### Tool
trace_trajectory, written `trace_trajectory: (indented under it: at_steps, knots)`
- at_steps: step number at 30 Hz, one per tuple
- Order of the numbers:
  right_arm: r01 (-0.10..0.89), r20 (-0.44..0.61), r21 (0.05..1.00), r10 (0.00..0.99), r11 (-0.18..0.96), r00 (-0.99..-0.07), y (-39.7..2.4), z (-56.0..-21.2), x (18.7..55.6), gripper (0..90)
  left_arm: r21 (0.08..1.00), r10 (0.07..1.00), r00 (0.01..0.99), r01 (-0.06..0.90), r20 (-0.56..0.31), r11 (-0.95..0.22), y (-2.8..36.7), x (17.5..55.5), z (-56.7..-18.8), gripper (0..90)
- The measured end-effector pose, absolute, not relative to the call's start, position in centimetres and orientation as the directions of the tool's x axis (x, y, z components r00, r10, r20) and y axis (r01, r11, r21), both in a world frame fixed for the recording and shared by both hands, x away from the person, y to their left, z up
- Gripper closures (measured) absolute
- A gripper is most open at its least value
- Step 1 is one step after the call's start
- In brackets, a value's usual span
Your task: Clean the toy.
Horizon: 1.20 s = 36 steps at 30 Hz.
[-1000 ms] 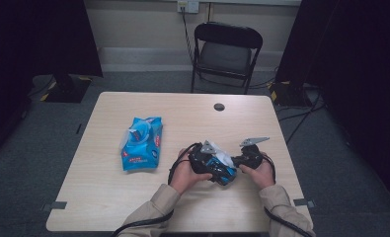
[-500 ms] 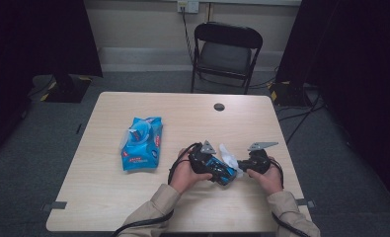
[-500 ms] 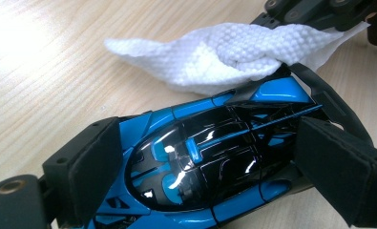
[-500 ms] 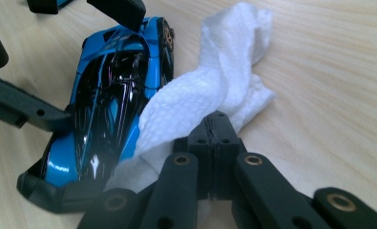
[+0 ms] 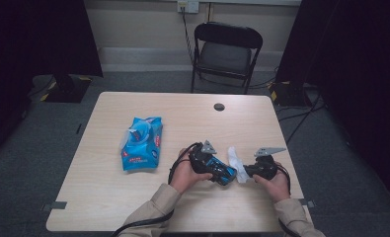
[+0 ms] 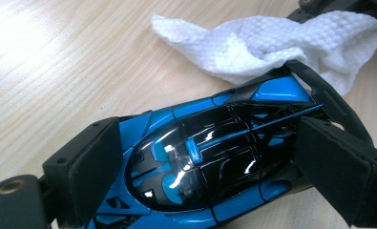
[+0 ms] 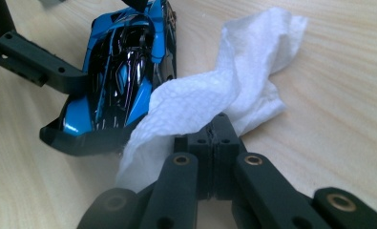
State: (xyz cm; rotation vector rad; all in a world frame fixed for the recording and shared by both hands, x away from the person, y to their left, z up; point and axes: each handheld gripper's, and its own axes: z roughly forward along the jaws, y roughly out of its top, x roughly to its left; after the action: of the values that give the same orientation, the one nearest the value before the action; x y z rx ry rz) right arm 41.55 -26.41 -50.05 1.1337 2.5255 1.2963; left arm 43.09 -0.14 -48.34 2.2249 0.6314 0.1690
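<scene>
Left tool (image 6: 210,191) has its padded jaws clamped on both flanks of the blue-and-black toy car (image 6: 214,157), which lies on the pale wooden counter (image 5: 192,123) near the person's edge; right tool (image 7: 214,133) has its jaws pinched tight on a crumpled white wipe (image 7: 224,95), and that wipe is pressed against the car's tail end; over to the left on the counter, well apart, sits a blue wipes pack (image 5: 142,143).

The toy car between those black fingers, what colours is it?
The toy car is bright blue with glossy black panels, clearest in the left gripper view.
</scene>
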Motion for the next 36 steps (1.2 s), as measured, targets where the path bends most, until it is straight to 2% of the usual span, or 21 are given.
trace_trajectory:
  at_steps: [11, 15, 17, 24, 29, 36]
  knots:
    - [0.586, 0.238, 0.73, 0.674, 0.351, -0.699, -28.1, -49.7, 40.2, 89.7, 0.735, 0.492, 0.867, 0.386, -0.081, -0.558, -0.2, 43.1, -48.3, 9.3]
    - [0.588, 0.248, 0.746, 0.69, 0.312, -0.68, -29.0, -49.3, 40.2, 89.7, 0.729, 0.482, 0.872, 0.381, -0.08, -0.568, -0.2, 43.0, -47.9, 12.6]
    - [0.589, 0.249, 0.751, 0.698, 0.299, -0.672, -29.2, -48.9, 40.2, 89.8, 0.731, 0.477, 0.874, 0.384, -0.092, -0.564, -0.1, 43.0, -47.6, 16.2]
    - [0.564, 0.23, 0.776, 0.707, 0.281, -0.669, -29.2, -46.6, 40.5, 89.8, 0.743, 0.467, 0.88, 0.37, -0.088, -0.557, 0.4, 42.6, -46.4, 16.3]
    - [0.527, 0.221, 0.807, 0.69, 0.268, -0.69, -28.0, -44.3, 40.6, 89.7, 0.753, 0.464, 0.882, 0.357, -0.077, -0.553, 2.1, 41.9, -45.1, 16.9]
    - [0.479, 0.214, 0.831, 0.631, 0.284, -0.746, -23.9, -43.0, 40.0, 89.6, 0.765, 0.48, 0.874, 0.356, -0.07, -0.537, 5.0, 40.7, -44.2, 17.3]
